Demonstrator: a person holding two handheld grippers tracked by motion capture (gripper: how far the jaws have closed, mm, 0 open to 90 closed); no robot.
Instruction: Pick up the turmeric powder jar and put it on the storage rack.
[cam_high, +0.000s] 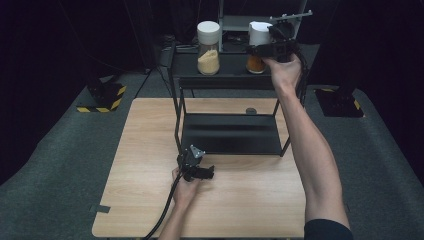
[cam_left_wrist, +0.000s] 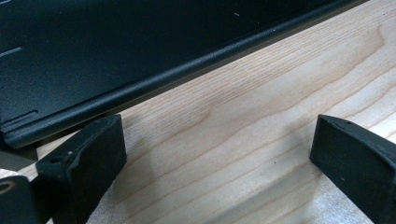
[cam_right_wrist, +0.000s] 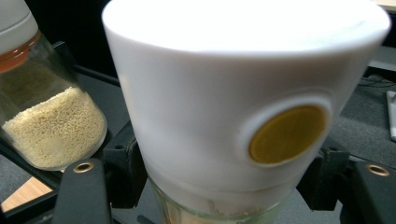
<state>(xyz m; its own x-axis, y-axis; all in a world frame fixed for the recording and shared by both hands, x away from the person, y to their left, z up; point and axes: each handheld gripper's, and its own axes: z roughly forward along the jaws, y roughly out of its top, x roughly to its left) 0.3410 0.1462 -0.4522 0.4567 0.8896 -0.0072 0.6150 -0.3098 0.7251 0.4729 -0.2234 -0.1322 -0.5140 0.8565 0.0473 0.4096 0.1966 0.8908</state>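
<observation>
From above, the right hand-held gripper (cam_high: 272, 42) clamps the orange spice jar (cam_high: 257, 45) on the rack's top shelf (cam_high: 225, 67). Left gripper view: left hand-held gripper (cam_left_wrist: 215, 154) gapes over bare bench (cam_left_wrist: 261, 93). Right gripper view: jaws squeeze the jar (cam_right_wrist: 224, 116) (white lid).

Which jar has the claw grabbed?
The jar with orange powder, on the right of the rack's top shelf. The right claw is shut on its white lid. The jar of pale yellow grains stands alone, untouched.
</observation>
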